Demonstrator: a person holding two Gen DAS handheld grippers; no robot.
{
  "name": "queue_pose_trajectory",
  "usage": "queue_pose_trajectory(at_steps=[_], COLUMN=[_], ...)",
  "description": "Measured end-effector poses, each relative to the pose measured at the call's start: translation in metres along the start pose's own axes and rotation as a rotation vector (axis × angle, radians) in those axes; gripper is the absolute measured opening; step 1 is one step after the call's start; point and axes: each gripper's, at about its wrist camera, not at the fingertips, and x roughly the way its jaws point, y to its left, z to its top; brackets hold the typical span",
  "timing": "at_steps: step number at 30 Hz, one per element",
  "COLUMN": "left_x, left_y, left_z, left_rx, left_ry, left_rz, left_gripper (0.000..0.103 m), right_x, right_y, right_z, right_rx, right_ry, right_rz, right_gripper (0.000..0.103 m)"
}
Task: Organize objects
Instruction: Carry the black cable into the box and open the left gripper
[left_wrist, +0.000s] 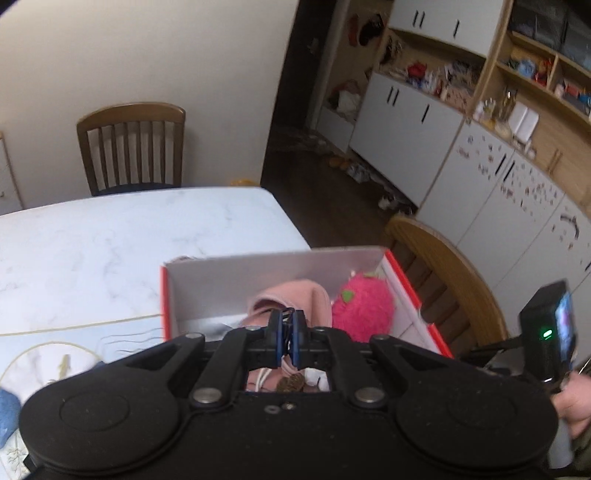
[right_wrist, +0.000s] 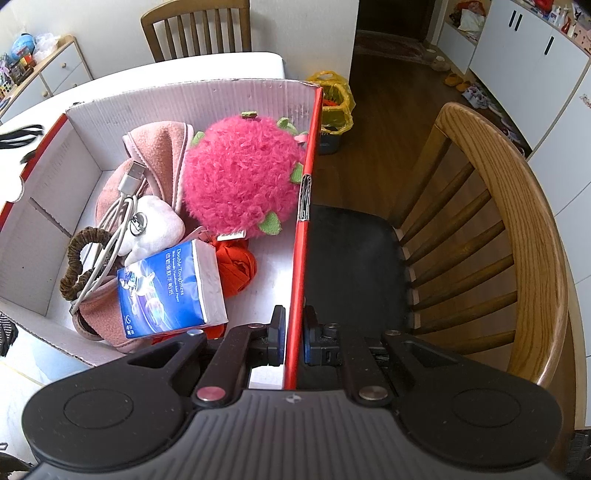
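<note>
A red cardboard box (right_wrist: 207, 96) with white inner walls stands at the table's right edge. Inside lie a shaggy pink plush fruit (right_wrist: 240, 173), a pink cloth (right_wrist: 159, 155), a white USB cable (right_wrist: 125, 206), a brown scrunchie (right_wrist: 79, 258), a blue tissue pack (right_wrist: 170, 288) and an orange-red knot of fabric (right_wrist: 236, 266). My right gripper (right_wrist: 294, 332) is shut on the box's red right wall, one pad on each side. In the left wrist view my left gripper (left_wrist: 288, 332) hovers over the near side of the box (left_wrist: 258, 273), shut, with thin dark strands pinched between its tips.
The white marble table (left_wrist: 110, 251) stretches left of the box, with a blue object (left_wrist: 7, 413) at its near left. A wooden chair (right_wrist: 517, 221) stands right of the box, another chair (left_wrist: 133, 147) at the far side. A yellow bag (right_wrist: 332, 103) sits on the floor.
</note>
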Motion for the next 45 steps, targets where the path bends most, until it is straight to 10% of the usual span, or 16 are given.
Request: queue_pose_trajectory(at_steps=[22,45], left_x=[0.066,0.042], left_y=[-0.001,0.004], left_z=[-0.051,-0.049], left_rx=[-0.015,-0.045], left_ry=[0.246,0.191], left_rz=[-0.021,-0.002], left_gripper=[0.005,0.042], right_x=[-0.002,-0.001], right_y=[0.002,0.004], right_z=[0.002,0.002], right_rx=[0.009,0.007], right_ry=[-0.004,-0.005], right_rz=[0.014,0.013], right_gripper=[0.009,0.009])
